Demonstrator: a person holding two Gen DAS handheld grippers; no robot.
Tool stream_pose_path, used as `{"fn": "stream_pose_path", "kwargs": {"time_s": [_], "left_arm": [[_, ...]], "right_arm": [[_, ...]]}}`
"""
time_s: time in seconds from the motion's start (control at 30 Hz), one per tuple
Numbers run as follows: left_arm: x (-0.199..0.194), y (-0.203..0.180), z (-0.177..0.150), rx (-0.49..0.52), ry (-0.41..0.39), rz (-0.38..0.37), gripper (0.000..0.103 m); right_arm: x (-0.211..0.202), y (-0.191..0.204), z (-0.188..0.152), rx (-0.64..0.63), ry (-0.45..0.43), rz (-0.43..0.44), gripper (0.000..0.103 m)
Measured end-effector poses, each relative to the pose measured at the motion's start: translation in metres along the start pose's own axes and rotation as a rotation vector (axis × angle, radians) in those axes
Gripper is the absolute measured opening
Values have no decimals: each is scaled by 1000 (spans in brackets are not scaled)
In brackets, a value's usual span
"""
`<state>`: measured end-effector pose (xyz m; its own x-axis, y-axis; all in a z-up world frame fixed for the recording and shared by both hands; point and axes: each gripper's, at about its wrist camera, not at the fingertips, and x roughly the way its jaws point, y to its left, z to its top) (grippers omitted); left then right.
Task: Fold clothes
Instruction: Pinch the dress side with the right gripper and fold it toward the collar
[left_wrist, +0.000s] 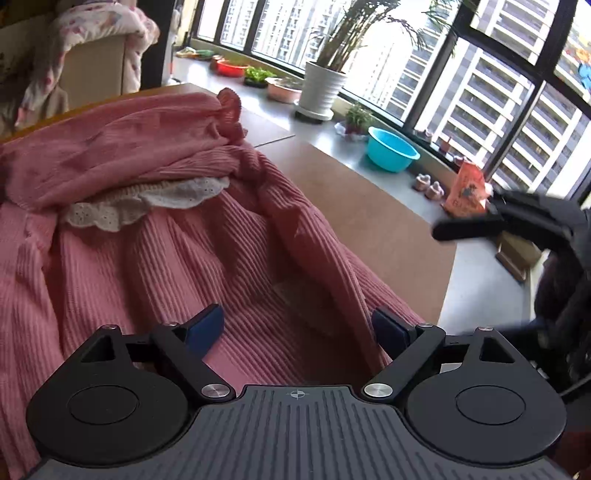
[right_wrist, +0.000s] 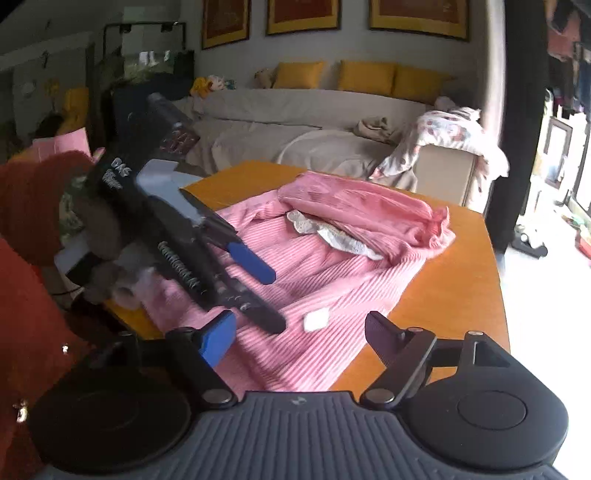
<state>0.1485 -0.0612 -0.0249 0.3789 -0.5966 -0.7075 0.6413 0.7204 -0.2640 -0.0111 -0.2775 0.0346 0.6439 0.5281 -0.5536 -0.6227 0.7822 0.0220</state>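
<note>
- The left gripper (left_wrist: 297, 328) had its blue-padded fingers (left_wrist: 207, 328) spread wide, nothing pinched; the ribbed fabric of the pink knit garment (left_wrist: 177, 236) lay below and between them.
- The right gripper (right_wrist: 301, 334) also stood with its fingers (right_wrist: 218, 338) spread apart and empty, hanging above the garment's near hem toward 6 o'clock in its own view.
- In the right wrist view the left gripper reached in from 9 o'clock, held by a hand (right_wrist: 107, 236) in a red sleeve (right_wrist: 33, 206), its blue pads over the garment's left part.
- The garment lay partly folded on the orange wooden table (right_wrist: 454, 280): a sleeve with a ruffled cuff (left_wrist: 229, 107) was laid across the chest, over a white lace collar (left_wrist: 147, 203). A small white label (right_wrist: 316, 319) showed near the hem.
- Toward 12 o'clock in the right view stood a beige sofa (right_wrist: 314, 114) with yellow cushions (right_wrist: 365, 75) and a floral blanket (right_wrist: 450, 129) over its arm.
- In the left view, at 1 to 3 o'clock, a windowsill carried a white plant pot (left_wrist: 321, 88) and a turquoise basin (left_wrist: 391, 149).
</note>
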Motion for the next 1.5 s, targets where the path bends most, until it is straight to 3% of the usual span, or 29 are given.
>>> {"fn": "stream_pose_path", "kwargs": {"time_s": [0.07, 0.13, 0.2, 0.27, 0.3, 0.4, 0.6, 0.73, 0.8, 0.9, 1.0, 1.1, 1.23, 1.33, 1.4, 1.5], "left_arm": [[-1, -3, -1, 15, -2, 10, 92], [0, -4, 0, 22, -9, 10, 94], [-1, -5, -1, 26, -14, 11, 95], [-1, -5, -1, 22, -16, 5, 95], [-1, -5, -2, 18, -15, -2, 95], [-3, -5, -5, 2, -19, -39, 95], [-8, 2, -1, -65, -26, -134, 95], [-46, 22, 10, -130, -95, -181, 95], [-73, 39, 12, -166, -166, -161, 95], [-107, 72, 10, -244, -258, -62, 95], [-127, 104, -2, -363, -312, 39, 95], [-123, 122, -19, -500, -321, 4, 95], [-93, 112, -26, -484, -283, -36, 95], [-71, 104, -27, -469, -249, -59, 95], [-60, 98, -32, -485, -236, -80, 95], [-49, 89, -41, -509, -226, -113, 95]], "right_arm": [[8, -20, 10, 65, -14, 13, 76], [21, -43, 19, 138, -23, -8, 66], [43, -61, 24, 192, -1, -66, 40], [70, -70, 23, 226, 44, -99, 28], [83, -72, 22, 217, 75, -108, 27], [116, -68, 18, 136, 133, -143, 28], [141, -63, 39, 13, 167, -170, 28], [130, -69, 50, 77, 189, -54, 30], [115, -75, 56, 114, 155, -12, 44], [87, -88, 61, 213, 95, -66, 59], [69, -65, 48, 157, 90, -180, 70], [63, -25, 25, 147, 68, -213, 73], [77, 10, -6, 214, 19, -339, 73], [81, 11, -20, 237, 23, -369, 71], [78, 9, -25, 228, 22, -394, 65], [71, 4, -30, 204, 15, -486, 61]]}}
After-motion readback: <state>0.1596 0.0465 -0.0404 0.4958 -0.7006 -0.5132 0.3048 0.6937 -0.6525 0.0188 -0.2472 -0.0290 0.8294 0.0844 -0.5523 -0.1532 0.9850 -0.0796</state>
